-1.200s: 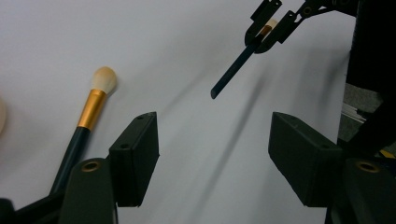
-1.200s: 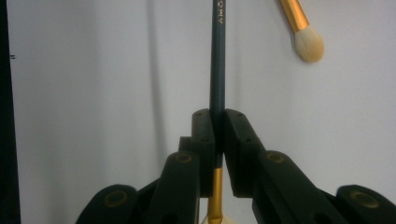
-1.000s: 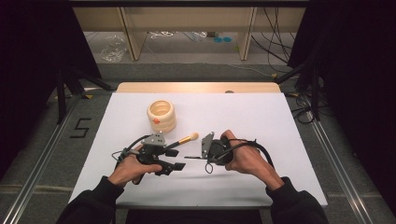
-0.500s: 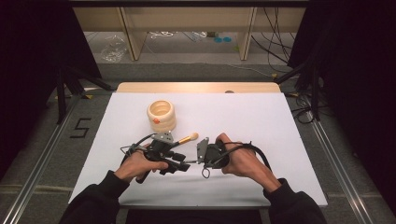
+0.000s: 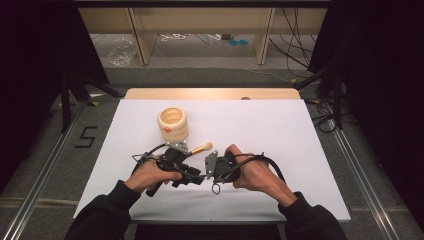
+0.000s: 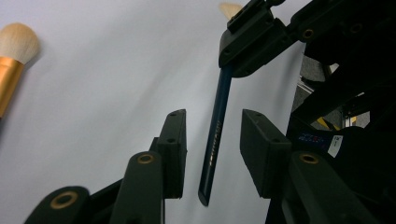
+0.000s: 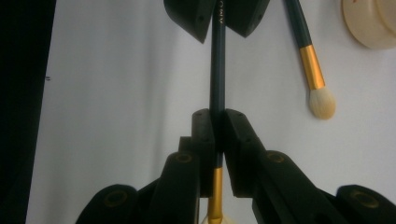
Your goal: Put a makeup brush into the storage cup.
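Observation:
A dark blue makeup brush [image 7: 217, 84] with a gold ferrule is held off the table, my right gripper [image 7: 217, 114] shut on its handle near the ferrule. In the high view that right gripper [image 5: 211, 169] faces my left gripper [image 5: 194, 175] at the table's front middle. My left gripper [image 6: 212, 126] is open. The brush's handle end [image 6: 215, 140] hangs between its jaws with a gap on each side. A second brush [image 5: 201, 148] with a pale tuft lies flat on the table just behind the grippers.
A cream round holder [image 5: 173, 123] stands on the white table [image 5: 300, 150] behind and to the left of the grippers. The second brush [image 7: 312, 70] lies between it and the held brush. A wooden strip [image 5: 210, 93] runs along the table's far edge.
The two hands have come together. My left gripper moved right until its open jaws stand around the handle end of the brush that my right gripper holds.

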A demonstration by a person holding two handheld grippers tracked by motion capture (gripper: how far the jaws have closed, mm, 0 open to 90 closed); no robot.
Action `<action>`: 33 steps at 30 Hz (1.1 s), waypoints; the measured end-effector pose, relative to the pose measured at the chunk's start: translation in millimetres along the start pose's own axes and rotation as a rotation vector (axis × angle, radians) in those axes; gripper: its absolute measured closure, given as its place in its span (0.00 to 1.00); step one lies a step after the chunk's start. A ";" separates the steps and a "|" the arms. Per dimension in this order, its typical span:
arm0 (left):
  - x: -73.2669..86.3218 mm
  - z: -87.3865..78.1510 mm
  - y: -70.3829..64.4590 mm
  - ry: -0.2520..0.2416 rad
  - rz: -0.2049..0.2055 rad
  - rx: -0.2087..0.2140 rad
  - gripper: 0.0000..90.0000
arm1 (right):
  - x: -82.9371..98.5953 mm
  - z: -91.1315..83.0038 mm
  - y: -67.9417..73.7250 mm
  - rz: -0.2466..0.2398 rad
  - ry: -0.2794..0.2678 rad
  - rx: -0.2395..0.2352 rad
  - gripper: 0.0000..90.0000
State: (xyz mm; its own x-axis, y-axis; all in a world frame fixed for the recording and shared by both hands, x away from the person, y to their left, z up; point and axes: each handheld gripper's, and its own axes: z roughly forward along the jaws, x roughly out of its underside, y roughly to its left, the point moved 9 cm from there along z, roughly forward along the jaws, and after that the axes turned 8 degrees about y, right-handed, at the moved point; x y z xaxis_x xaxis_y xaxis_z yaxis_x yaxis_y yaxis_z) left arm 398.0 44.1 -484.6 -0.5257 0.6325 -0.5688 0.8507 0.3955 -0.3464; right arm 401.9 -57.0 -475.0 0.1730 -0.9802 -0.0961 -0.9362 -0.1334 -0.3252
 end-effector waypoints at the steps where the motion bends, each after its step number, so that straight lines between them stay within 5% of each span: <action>1: -0.4 0.0 -0.1 -0.001 -0.003 0.002 0.70 | -0.6 -0.4 0.5 0.002 0.003 -0.001 0.92; 33: 1.8 5.0 -2.8 0.045 -0.026 0.050 0.88 | -9.5 0.9 2.5 -0.055 0.001 0.010 0.92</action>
State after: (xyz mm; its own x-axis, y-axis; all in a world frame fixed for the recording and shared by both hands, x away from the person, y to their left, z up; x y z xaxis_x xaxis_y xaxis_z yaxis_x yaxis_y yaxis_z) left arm 394.7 40.8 -488.4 -0.5461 0.6524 -0.5255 0.8355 0.3789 -0.3980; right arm 398.2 -47.9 -475.7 0.2241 -0.9716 -0.0764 -0.9222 -0.1861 -0.3391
